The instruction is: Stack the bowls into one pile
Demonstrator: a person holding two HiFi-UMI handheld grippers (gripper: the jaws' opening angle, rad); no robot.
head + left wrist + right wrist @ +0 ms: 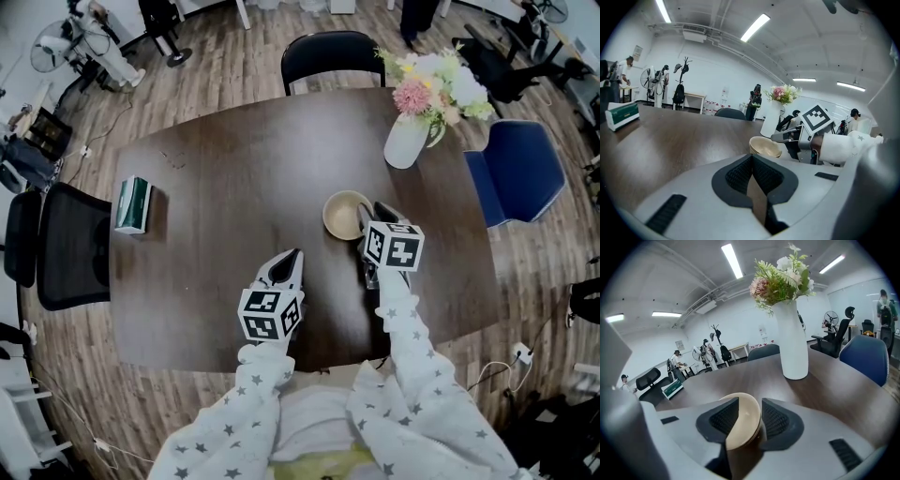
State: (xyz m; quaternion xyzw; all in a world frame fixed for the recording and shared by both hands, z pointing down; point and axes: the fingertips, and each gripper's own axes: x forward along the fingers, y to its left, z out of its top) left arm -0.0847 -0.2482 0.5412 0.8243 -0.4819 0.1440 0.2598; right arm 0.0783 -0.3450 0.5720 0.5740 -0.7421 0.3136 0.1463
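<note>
A pile of cream bowls [345,214] sits nested on the dark wooden table [234,169], right of centre. My right gripper [371,221] is at the pile's right side. In the right gripper view the bowls' rim [743,420] stands between the two pads, with a thin gap at the right pad, so the right gripper [750,405] is open around it. My left gripper [286,263] rests over the table's near middle, shut and empty, its tips touching. From the left gripper [752,159] view the bowls [764,146] lie ahead and to the right, apart from it.
A white vase of flowers [408,141] stands just beyond the bowls at the back right. A green box [133,203] lies near the table's left edge. Chairs ring the table: black at the far side [333,52], blue at the right [520,173], black at the left [70,248].
</note>
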